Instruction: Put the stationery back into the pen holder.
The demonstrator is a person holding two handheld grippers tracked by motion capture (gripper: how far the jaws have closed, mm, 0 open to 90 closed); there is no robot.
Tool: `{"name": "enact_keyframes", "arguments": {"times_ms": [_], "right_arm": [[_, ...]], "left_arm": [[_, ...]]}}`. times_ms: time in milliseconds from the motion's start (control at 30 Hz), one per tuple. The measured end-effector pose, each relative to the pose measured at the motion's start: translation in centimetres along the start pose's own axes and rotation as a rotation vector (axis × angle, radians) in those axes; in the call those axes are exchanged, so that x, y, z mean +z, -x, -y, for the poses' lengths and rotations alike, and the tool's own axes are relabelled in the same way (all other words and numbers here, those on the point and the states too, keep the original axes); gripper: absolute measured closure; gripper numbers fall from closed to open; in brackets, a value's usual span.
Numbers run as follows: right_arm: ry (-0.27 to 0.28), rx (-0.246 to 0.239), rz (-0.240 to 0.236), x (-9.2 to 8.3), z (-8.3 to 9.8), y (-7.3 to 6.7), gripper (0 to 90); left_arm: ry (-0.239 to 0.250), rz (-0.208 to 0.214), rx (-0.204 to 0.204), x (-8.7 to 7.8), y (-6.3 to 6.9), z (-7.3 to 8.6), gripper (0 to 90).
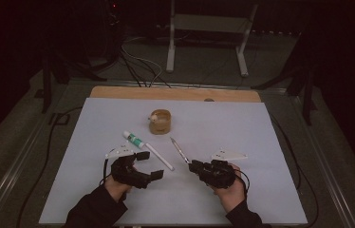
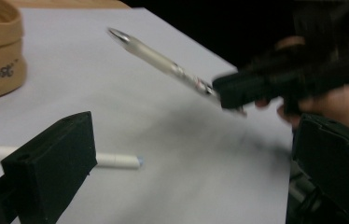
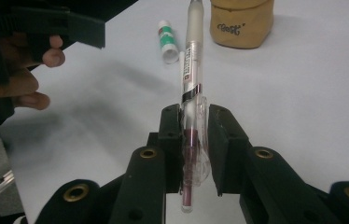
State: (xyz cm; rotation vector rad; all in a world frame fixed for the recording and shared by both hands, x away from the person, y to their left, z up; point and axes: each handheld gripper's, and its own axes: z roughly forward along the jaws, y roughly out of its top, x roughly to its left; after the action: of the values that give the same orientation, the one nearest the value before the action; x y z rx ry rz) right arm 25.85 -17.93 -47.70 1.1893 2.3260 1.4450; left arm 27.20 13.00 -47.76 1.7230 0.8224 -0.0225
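Note:
My right gripper is shut on the rear end of a clear pen. The pen sticks out forward between the jaws and points toward a tan cup. In the left gripper view the pen hangs tilted above the sheet, with the right gripper clamped on it. My left gripper stands open beside it with nothing between its wide-apart jaws. A thin white stick lies on the sheet just beyond the left gripper.
The tan cup stands mid-table on a white sheet. A white tube with a green label lies left of the pen, end to end with the white stick. A wooden table edge runs along the far side.

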Motion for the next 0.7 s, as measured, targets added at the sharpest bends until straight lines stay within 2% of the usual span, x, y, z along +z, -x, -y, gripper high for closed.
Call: {"name": "enact_keyframes", "arguments": {"times_ms": [267, 367, 533, 700], "right_arm": [[0.036, -0.033, 0.001, -0.1, 0.1, -0.5, 75.8], [0.049, -0.044, -0.002, -0.2, 0.2, -0.6, 75.8], [0.071, -0.068, 0.0, -0.3, 0.2, -0.9, 75.8], [0.078, -0.086, 0.012, -0.4, 0.2, -1.0, 75.8]], "left_arm": [[0.042, -0.02, -0.057, 0.7, 0.4, -1.0, 0.3], [0.06, -0.006, -0.085, 1.0, 0.3, -1.4, 0.3], [0.079, 0.021, -0.147, 1.7, 0.1, -1.8, 0.3], [0.085, 0.03, -0.219, 2.5, 0.0, -2.2, 0.3]]}}
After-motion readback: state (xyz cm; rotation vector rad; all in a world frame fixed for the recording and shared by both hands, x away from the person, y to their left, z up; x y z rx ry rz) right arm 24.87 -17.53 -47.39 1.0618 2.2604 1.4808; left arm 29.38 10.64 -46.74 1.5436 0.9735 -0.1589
